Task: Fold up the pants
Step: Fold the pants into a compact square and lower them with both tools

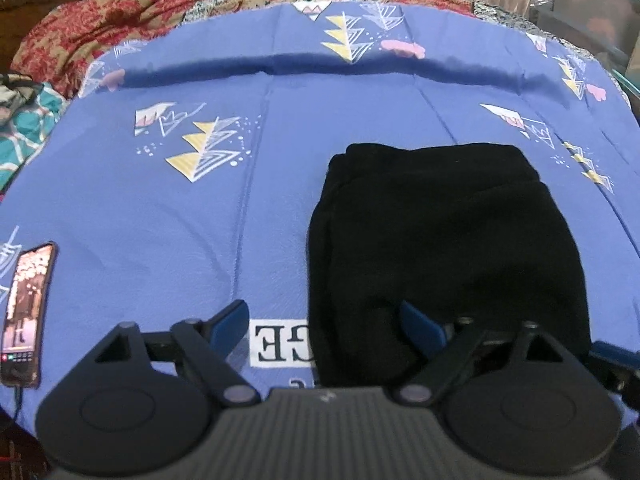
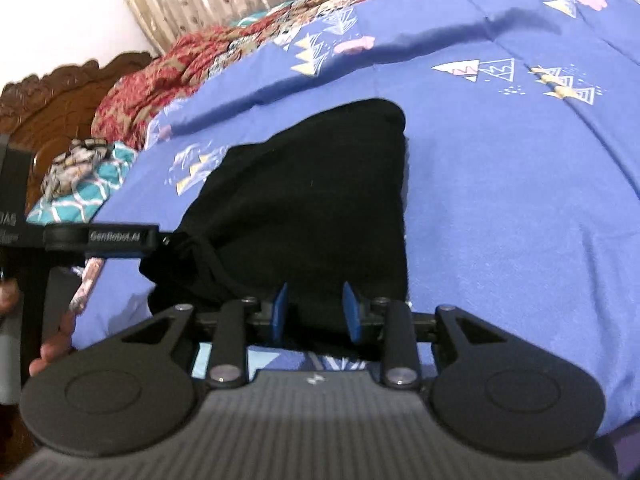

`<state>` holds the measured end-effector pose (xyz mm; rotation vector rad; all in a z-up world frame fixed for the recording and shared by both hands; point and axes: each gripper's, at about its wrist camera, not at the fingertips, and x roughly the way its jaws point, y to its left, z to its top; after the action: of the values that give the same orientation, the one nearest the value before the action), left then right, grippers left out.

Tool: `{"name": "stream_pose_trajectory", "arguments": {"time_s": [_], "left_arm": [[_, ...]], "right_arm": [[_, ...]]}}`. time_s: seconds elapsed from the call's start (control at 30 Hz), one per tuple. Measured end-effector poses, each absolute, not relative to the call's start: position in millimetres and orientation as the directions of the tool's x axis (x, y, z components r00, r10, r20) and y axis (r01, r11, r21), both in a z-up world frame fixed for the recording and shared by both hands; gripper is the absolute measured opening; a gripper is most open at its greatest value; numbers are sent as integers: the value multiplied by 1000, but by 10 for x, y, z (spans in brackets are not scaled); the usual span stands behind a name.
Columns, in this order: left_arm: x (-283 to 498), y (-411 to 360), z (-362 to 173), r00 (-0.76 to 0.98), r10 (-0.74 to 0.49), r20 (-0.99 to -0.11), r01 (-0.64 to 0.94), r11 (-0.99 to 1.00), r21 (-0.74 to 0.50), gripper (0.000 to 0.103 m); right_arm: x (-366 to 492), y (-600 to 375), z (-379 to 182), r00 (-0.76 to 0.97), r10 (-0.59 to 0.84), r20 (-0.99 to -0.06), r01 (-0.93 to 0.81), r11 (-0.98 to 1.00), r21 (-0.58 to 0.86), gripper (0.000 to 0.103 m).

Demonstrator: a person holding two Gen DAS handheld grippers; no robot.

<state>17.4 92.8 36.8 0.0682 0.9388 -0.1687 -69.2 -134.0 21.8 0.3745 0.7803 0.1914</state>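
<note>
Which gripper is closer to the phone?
Left. The left gripper hovers open near the phone, which lies on the bedsheet. The right gripper is over the pants.

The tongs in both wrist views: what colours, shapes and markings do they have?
Both the left tongs and the right tongs have black linkage bars with grey round pivots, two black discs and a grey ribbed body bearing a small white mark. The finger pads are blue. The right wrist view shows the left tongs from the side, with the white lettering "GenRobot.AI" on a black bar.
</note>
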Motion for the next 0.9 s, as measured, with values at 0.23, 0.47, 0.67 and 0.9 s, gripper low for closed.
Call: {"name": "stream_pose_trajectory", "arguments": {"time_s": [0.23, 0.47, 0.67, 0.9], "left_arm": [[-73, 885, 485, 614, -100, -783, 188, 982, 22, 87], [-263, 821, 577, 631, -113, -767, 201, 979, 22, 91], [-418, 705, 670, 655, -92, -750, 198, 979, 52, 96], [-607, 554, 779, 688, -67, -723, 191, 977, 90, 100]], "right_arm": [[-734, -1340, 226, 707, 314, -634, -33, 910, 414, 35], [-782, -1345, 241, 711, 310, -630, -25, 908, 419, 41], [-825, -1392, 277, 718, 319, -618, -12, 894, 448, 47], [-946, -1438, 360, 727, 345, -594, -22, 876, 482, 65]]}}
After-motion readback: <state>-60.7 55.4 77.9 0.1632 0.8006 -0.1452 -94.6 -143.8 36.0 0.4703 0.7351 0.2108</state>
